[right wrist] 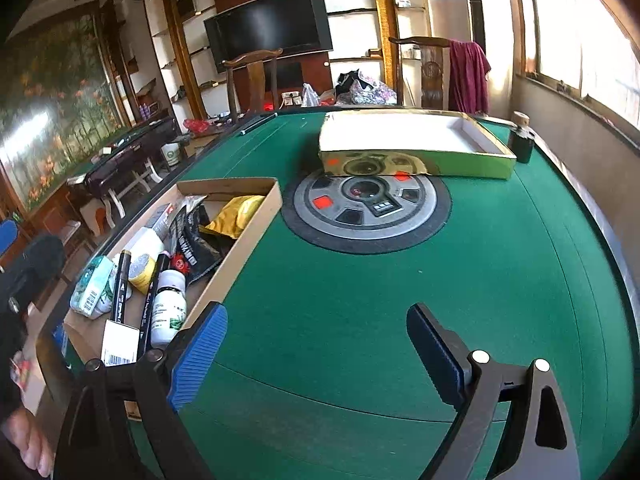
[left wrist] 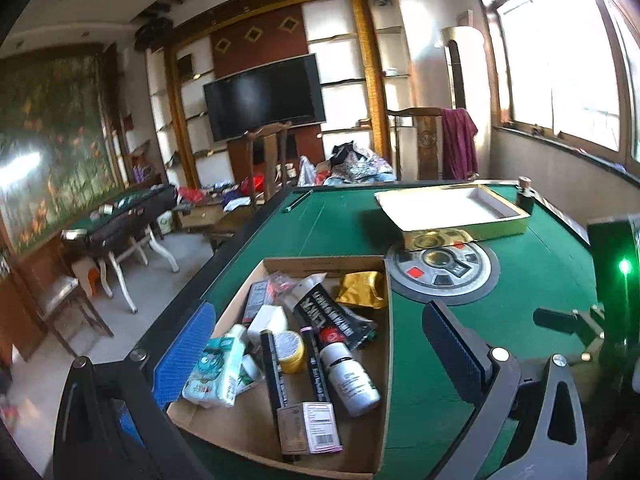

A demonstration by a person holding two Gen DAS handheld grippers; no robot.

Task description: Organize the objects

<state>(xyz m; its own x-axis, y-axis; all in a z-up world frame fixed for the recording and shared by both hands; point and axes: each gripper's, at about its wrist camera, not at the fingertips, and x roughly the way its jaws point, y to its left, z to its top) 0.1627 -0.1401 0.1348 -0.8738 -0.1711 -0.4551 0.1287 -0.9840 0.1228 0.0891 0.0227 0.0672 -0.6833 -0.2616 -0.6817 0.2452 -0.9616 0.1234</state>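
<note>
Both jaws stand wide apart, gripping nothing. I see my left gripper [left wrist: 320, 356] hanging over the shallow brown cardboard box [left wrist: 320, 264] of clutter: a white plastic bottle [left wrist: 350, 378], yellow-lidded jar [left wrist: 290, 350], gold foil pouch [left wrist: 360, 290]. My right gripper [right wrist: 316, 354] hovers above bare green felt table [right wrist: 400, 288], beside that box; the gold-sided white tray [right wrist: 412, 136] sits beyond.

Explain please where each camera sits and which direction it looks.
Left wrist: on the left gripper, above the cardboard box of small items, facing the television; open jaws show.
Right wrist: on the right gripper, over bare green table, facing the same wall; open jaws and a hand show.
Shared: box, gold tray, round centre panel.
</note>
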